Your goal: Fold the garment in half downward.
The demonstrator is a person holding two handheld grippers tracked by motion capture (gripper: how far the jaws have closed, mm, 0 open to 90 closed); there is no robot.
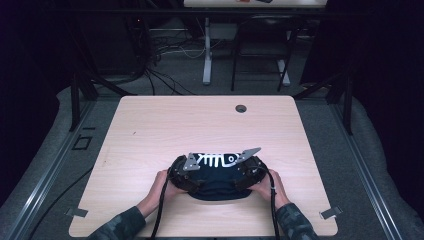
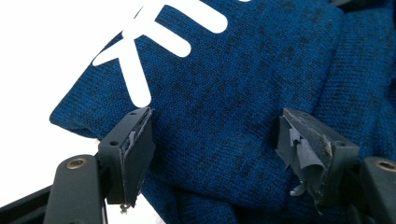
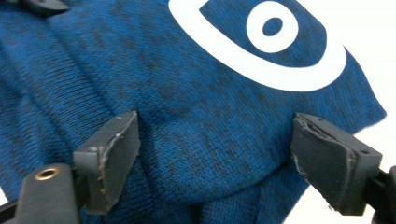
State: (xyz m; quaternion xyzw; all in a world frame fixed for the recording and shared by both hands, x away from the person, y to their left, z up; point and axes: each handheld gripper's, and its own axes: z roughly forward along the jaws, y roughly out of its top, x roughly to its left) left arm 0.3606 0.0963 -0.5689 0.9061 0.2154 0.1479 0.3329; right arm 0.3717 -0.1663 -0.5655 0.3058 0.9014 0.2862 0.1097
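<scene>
A dark blue knit garment (image 1: 218, 186) with a white fish-skeleton print lies bunched near the front middle of the light wooden table (image 1: 200, 125). My left gripper (image 1: 186, 174) rests at its left end and my right gripper (image 1: 249, 171) at its right end, a hand behind each. In the left gripper view the jaws of the left gripper (image 2: 215, 128) stand apart over the blue knit (image 2: 243, 84), their pads frayed. In the right gripper view the right gripper (image 3: 215, 137) is open wide, with a soft bulge of the cloth (image 3: 196, 98) between the jaws, below the white eye print.
A round cable hole (image 1: 241, 108) sits near the table's far edge. Metal clips (image 1: 331, 212) mark the front corners. Beyond the table stand a desk leg (image 1: 207, 55) and loose floor cables (image 1: 160, 75). Cables trail from both grippers toward the front edge.
</scene>
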